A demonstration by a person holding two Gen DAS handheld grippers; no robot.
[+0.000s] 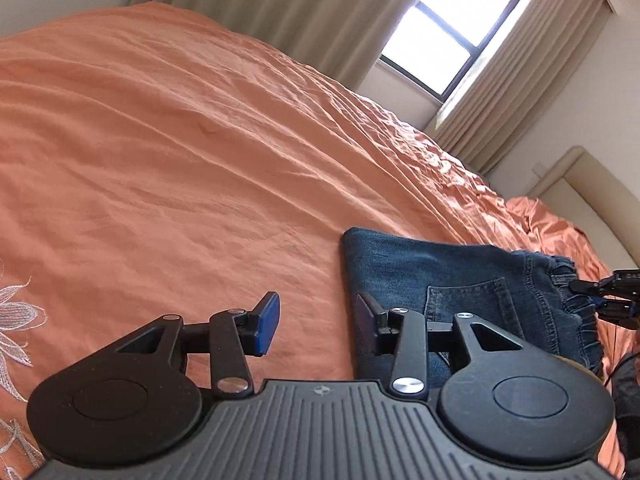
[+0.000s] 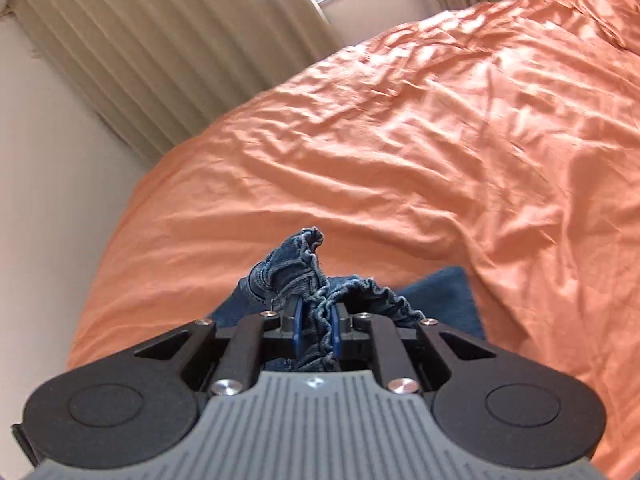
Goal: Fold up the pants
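Blue denim pants [image 1: 448, 280] lie folded on the orange bedspread [image 1: 180, 160], back pocket up, elastic waistband to the right. My left gripper [image 1: 316, 322] is open and empty, straddling the pants' left folded edge, with one blue pad over the sheet and the other over the denim. My right gripper [image 2: 316, 326] is shut on the bunched elastic waistband [image 2: 304, 264], lifting it off the bed. It also shows at the right edge of the left wrist view [image 1: 604, 294], at the waistband. The rest of the pants [image 2: 436, 284] lies flat behind it.
The orange bedspread [image 2: 400, 140] is wrinkled and spreads widely around the pants. Beige curtains [image 1: 280, 8] and a bright window [image 1: 460, 28] stand beyond the bed. A cream headboard [image 1: 580, 188] is at the right. White embroidery [image 1: 16, 332] marks the sheet at the left.
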